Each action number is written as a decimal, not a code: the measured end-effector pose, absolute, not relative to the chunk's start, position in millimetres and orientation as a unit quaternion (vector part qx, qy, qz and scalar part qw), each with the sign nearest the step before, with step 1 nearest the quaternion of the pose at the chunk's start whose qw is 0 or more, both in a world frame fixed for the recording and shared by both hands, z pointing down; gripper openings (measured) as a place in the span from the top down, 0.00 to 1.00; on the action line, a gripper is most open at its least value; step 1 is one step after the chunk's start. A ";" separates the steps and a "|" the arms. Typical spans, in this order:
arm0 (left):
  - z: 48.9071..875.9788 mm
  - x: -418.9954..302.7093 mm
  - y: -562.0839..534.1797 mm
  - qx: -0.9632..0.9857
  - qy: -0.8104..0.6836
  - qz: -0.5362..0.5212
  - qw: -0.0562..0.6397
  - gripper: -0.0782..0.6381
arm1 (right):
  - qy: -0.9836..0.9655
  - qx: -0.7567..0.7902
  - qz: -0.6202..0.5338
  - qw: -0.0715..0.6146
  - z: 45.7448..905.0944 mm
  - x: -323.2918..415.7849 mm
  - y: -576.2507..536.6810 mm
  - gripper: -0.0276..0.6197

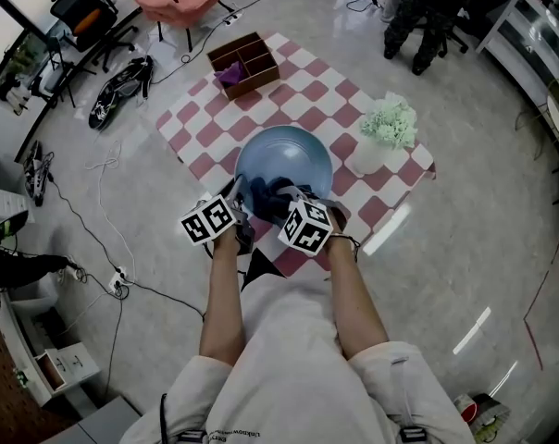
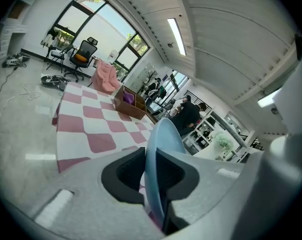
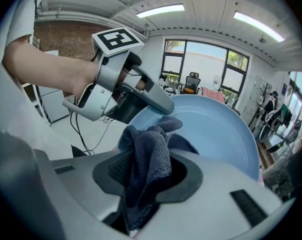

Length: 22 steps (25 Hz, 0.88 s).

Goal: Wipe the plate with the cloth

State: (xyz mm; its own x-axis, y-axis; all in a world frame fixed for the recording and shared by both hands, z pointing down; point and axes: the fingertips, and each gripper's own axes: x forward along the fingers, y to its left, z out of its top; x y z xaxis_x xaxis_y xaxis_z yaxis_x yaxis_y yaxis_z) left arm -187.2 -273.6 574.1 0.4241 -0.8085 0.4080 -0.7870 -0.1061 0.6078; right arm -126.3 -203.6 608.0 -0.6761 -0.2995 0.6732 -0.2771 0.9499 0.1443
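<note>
A light blue plate (image 1: 284,160) is held tilted above the near part of the pink-and-white checked table (image 1: 303,91). My left gripper (image 1: 233,206) is shut on the plate's near-left rim; the rim (image 2: 158,154) runs edge-on between its jaws. My right gripper (image 1: 284,206) is shut on a dark blue cloth (image 1: 270,197). In the right gripper view the cloth (image 3: 151,159) bunches out of the jaws against the plate's inner face (image 3: 216,134), with the left gripper (image 3: 116,91) clamped on the rim just beyond.
A brown divided wooden box (image 1: 244,63) stands at the table's far-left corner. A white vase of pale green flowers (image 1: 383,135) sits at the right edge. Cables (image 1: 104,239) and a power strip lie on the floor to the left. A person (image 1: 418,7) stands beyond the table.
</note>
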 end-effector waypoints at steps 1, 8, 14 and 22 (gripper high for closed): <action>575.5 -184.7 -273.0 0.746 -0.532 -0.012 0.401 0.82 | -0.916 0.159 -0.014 0.368 607.7 -126.0 -204.0 0.76; 604.4 -168.0 -259.6 0.745 -0.499 0.019 0.442 0.83 | -0.914 0.159 0.021 0.372 614.6 -123.6 -200.4 0.76; 662.7 -164.1 -227.3 0.718 -0.482 0.080 0.496 0.84 | -0.903 0.129 0.064 0.404 660.6 -129.5 -177.4 0.76; 671.1 -173.7 -220.6 0.720 -0.491 0.170 0.460 0.85 | -0.907 0.170 0.096 0.373 670.4 -136.8 -187.6 0.76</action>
